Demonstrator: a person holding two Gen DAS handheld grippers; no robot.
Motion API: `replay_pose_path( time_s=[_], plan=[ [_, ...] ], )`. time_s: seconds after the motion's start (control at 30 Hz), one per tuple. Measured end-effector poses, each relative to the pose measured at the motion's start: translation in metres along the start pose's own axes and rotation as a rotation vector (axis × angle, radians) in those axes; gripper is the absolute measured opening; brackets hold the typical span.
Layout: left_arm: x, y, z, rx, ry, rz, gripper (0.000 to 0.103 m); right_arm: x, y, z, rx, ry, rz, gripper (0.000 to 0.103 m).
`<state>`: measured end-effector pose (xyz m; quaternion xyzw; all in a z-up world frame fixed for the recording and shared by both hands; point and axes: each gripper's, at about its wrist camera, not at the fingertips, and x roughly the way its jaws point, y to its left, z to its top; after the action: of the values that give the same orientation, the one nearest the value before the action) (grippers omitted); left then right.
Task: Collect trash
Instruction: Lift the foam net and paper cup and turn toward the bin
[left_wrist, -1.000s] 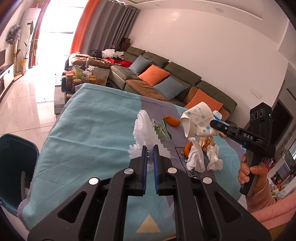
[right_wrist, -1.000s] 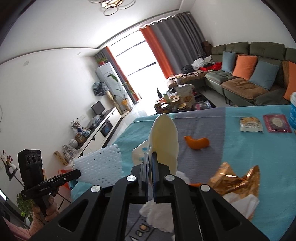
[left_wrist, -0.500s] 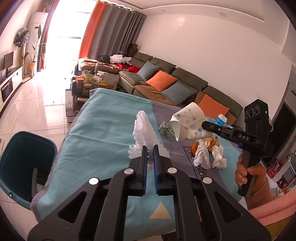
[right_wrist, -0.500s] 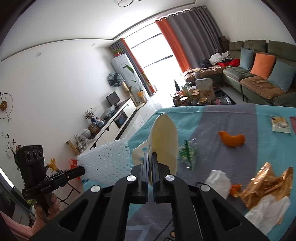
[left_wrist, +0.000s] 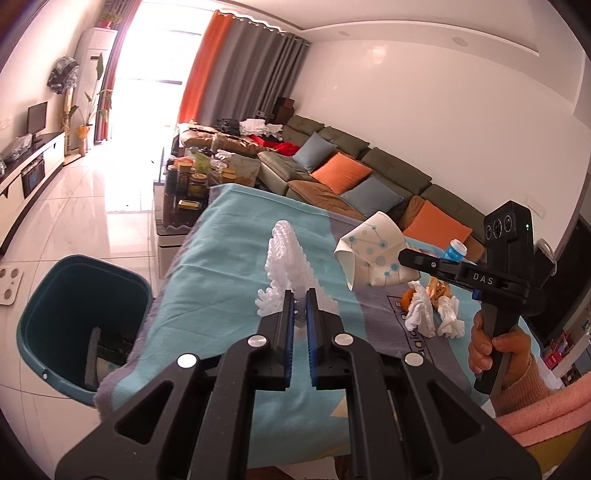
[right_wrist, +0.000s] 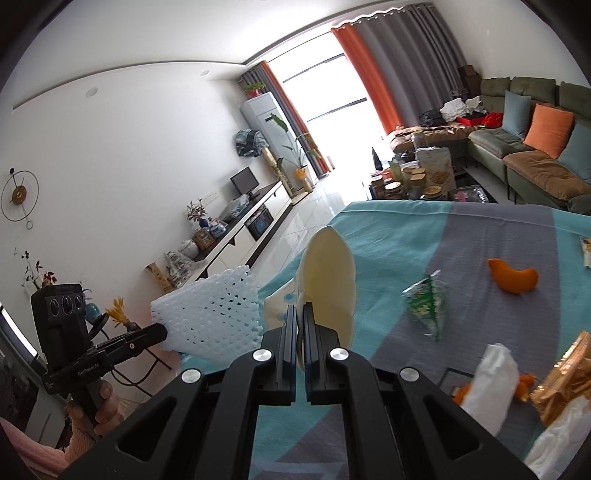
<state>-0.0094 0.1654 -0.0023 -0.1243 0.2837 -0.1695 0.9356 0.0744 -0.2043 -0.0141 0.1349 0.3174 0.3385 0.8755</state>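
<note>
My left gripper (left_wrist: 300, 295) is shut on a white foam net sleeve (left_wrist: 286, 254), held above the cloth-covered table (left_wrist: 229, 266). The sleeve also shows in the right wrist view (right_wrist: 210, 317). My right gripper (right_wrist: 300, 312) is shut on a crushed paper cup (right_wrist: 328, 284) with blue dots, seen in the left wrist view (left_wrist: 373, 254) to the right of the sleeve. A teal trash bin (left_wrist: 74, 321) stands on the floor left of the table. Crumpled tissues (left_wrist: 432, 314), orange peel (right_wrist: 513, 280), a green wrapper (right_wrist: 428, 306) and gold foil (right_wrist: 569, 380) lie on the table.
A coffee table with jars (left_wrist: 188, 184) stands beyond the table's far end. A green sofa with cushions (left_wrist: 351, 177) runs along the right wall. A blue-capped bottle (left_wrist: 456, 251) stands at the table's right. A white scale (left_wrist: 9, 284) lies on the floor.
Both grippers have moved left with their loads toward the table's left edge. The teal bin has come further into the left wrist view.
</note>
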Motion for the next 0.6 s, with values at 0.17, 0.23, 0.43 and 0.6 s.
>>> replay_pose_path(
  time_s=[0.17,0.23,0.43,0.6],
  plan=[
    [-0.013,0.011,-0.001,-0.018,-0.016,0.029,0.007,0.012,0.012,0.003,-0.015,0.018,0.029,0.002],
    [-0.018,0.015,0.0,-0.024,-0.023,0.042,0.007,0.018,0.018,0.004,-0.023,0.026,0.043,0.002],
    [-0.03,0.029,-0.001,-0.045,-0.04,0.078,0.007,0.035,0.033,0.007,-0.039,0.053,0.084,0.002],
    [-0.041,0.04,-0.002,-0.066,-0.056,0.111,0.007,0.048,0.047,0.01,-0.067,0.074,0.116,0.002]
  ],
)
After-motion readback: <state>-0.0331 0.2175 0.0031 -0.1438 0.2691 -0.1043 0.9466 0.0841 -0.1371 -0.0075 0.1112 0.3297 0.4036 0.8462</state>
